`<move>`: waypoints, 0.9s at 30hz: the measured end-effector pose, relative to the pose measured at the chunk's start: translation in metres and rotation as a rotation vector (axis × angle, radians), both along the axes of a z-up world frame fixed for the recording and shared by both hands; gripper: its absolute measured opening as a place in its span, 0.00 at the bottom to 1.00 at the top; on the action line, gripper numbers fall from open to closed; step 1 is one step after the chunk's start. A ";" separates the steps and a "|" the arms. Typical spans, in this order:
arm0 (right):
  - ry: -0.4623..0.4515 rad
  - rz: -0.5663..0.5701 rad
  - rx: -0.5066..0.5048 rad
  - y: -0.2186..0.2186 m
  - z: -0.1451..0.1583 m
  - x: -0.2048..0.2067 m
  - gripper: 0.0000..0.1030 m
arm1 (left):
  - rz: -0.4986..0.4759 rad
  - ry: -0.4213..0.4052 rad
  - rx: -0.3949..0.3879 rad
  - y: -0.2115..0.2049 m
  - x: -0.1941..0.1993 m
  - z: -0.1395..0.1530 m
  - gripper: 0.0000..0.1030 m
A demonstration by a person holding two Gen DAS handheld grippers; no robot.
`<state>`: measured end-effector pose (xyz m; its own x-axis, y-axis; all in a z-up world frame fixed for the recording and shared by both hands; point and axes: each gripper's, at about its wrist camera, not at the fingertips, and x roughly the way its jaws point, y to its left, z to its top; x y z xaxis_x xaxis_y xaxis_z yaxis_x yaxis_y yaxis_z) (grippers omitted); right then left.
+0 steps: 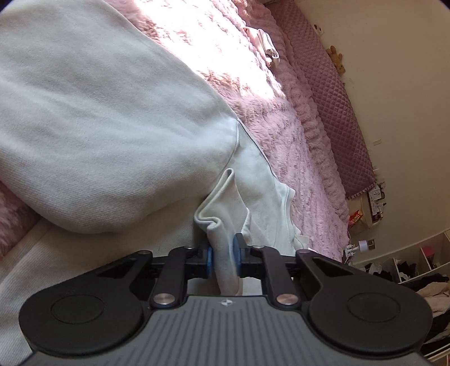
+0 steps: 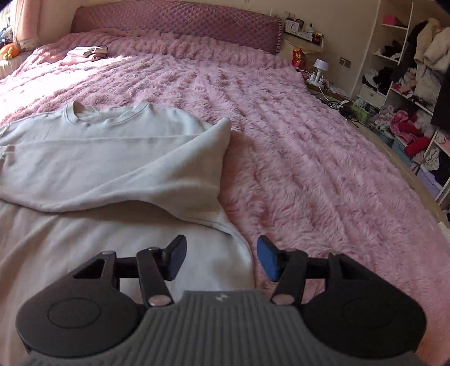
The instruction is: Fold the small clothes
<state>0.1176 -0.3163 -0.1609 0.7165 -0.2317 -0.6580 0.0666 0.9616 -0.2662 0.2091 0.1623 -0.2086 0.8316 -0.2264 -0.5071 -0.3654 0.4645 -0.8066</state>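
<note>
A white long-sleeved top (image 2: 112, 157) lies flat on the bed, its neckline (image 2: 84, 112) towards the headboard. One side is folded over the body and ends in a point (image 2: 222, 126). My left gripper (image 1: 224, 250) is shut on a bunched fold of the top's edge (image 1: 222, 214), with the blue pads pressing the cloth from both sides. A large white fold of the same top (image 1: 98, 126) fills the left wrist view. My right gripper (image 2: 222, 257) is open and hovers just over the top's near right edge, with nothing pinched.
A fluffy pink blanket (image 2: 309, 169) covers the bed up to a quilted headboard (image 2: 174, 19). A small pile of folded clothes (image 2: 87, 53) lies near the pillows. To the right stand a bedside lamp (image 2: 320, 66) and open shelves stuffed with clothes (image 2: 407, 98).
</note>
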 end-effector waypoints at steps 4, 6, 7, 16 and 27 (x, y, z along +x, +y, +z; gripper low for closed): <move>0.001 0.049 -0.106 0.013 -0.017 0.014 0.46 | -0.021 -0.128 0.045 -0.002 -0.011 0.020 0.06; -0.021 0.061 -0.156 0.019 -0.021 0.023 0.46 | -0.033 -0.219 0.111 -0.005 -0.024 0.038 0.06; -0.025 0.072 -0.177 0.021 -0.022 0.028 0.46 | -0.022 -0.256 0.143 -0.005 -0.031 0.046 0.06; 0.018 0.089 -0.206 0.026 -0.030 0.042 0.05 | 0.030 -0.046 0.111 0.014 -0.043 -0.002 0.08; -0.003 0.060 -0.197 0.019 -0.024 0.033 0.04 | 0.027 -0.079 0.063 0.026 -0.015 0.010 0.49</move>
